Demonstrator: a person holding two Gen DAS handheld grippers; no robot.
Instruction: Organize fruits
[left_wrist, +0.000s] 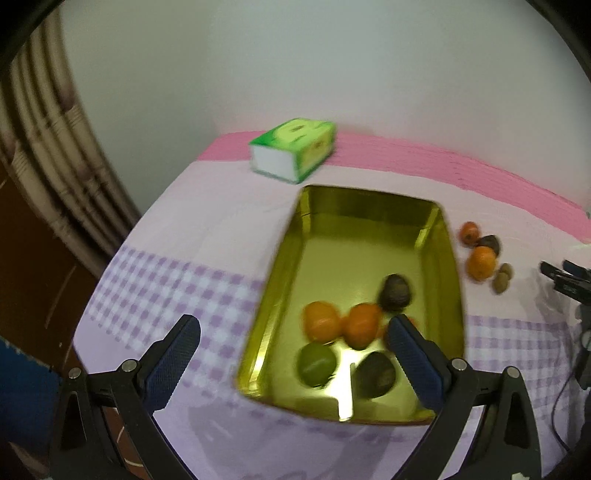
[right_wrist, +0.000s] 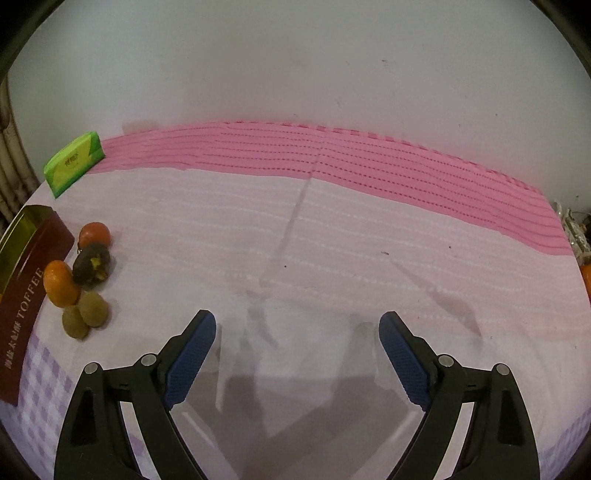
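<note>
A gold tin tray (left_wrist: 439, 258) lies on the cloth and holds two oranges (left_wrist: 321, 321), a green lime (left_wrist: 316, 363) and two dark fruits (left_wrist: 395, 291). My left gripper (left_wrist: 293, 332) hovers open over the tray's near end, gripping nothing. To the right of the tray lie a reddish fruit (right_wrist: 95, 234), a dark fruit (right_wrist: 91, 264), an orange (right_wrist: 61, 283) and two kiwis (right_wrist: 94, 308). My right gripper (right_wrist: 297, 325) stands wide open over bare cloth, to the right of these fruits, with nothing between its fingers. It also shows in the left wrist view as the right gripper (left_wrist: 565, 278).
A green tissue pack (left_wrist: 295, 147) sits at the back left on the pink strip (right_wrist: 332, 155). The tin's dark red side (right_wrist: 29, 295) reads TOFFEE. A white wall (right_wrist: 295, 55) rises behind the table. Cables (left_wrist: 569, 387) hang at the right edge.
</note>
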